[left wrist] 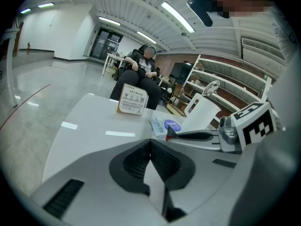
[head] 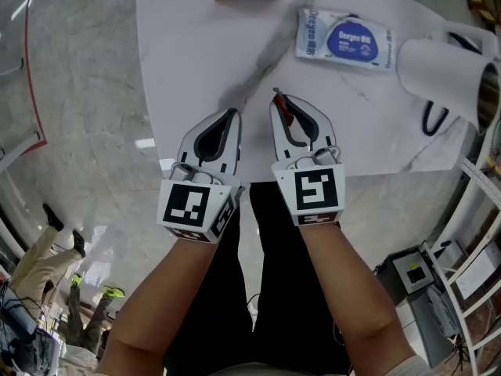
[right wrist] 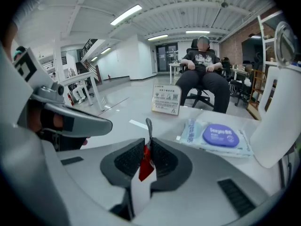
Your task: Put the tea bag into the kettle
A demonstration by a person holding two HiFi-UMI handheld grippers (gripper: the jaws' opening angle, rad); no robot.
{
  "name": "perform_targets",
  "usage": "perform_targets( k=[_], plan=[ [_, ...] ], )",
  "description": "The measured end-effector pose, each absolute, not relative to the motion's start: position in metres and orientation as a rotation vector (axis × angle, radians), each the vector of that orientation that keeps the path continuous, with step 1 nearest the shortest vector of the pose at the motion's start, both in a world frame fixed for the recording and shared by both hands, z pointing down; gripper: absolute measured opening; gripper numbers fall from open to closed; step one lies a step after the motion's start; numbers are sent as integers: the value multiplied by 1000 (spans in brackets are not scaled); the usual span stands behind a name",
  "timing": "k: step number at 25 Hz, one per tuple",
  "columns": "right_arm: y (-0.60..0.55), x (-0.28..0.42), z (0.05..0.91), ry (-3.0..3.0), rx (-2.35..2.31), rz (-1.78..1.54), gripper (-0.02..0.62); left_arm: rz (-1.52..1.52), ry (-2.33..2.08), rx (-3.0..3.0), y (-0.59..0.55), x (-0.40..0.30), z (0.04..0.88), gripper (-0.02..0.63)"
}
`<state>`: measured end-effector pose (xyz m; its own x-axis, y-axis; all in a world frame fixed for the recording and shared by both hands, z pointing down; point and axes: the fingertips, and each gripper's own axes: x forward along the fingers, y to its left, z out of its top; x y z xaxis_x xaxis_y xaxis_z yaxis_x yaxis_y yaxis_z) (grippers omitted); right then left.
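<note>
While the right gripper hangs over the near edge of the table, its ribbed black pads are pinched tight on a thin, flat red tea bag. The left gripper, just beside it, has its jaws pressed together with nothing between them. The tabletop is smooth, white and grey-veined, and lies bare ahead of both tips. The kettle, glossy white and rounded, stands at the right edge, well apart from the tea bag. A soft wipes pack lies near it.
</note>
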<state>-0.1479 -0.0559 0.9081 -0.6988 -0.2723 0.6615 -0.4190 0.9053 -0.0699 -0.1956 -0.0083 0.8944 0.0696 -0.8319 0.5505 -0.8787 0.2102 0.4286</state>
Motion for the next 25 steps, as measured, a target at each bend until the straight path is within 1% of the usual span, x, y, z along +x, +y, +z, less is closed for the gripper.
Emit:
perform_targets(
  k=[6, 17, 21, 25],
  plan=[
    [-86, -148, 810, -2476, 617, 299, 54, 60, -1769, 1734, -49, -193, 807, 8],
    [-127, -112, 569, -2640, 879, 295, 54, 19, -1760, 1970, -101, -160, 587, 8],
    [-122, -95, 494, -2675, 902, 237, 54, 32, -1724, 2088, -109, -141, 504, 8],
    [-108, -78, 433, -2677, 952, 233, 54, 26, -1662, 2170, -99, -129, 439, 8]
  ],
)
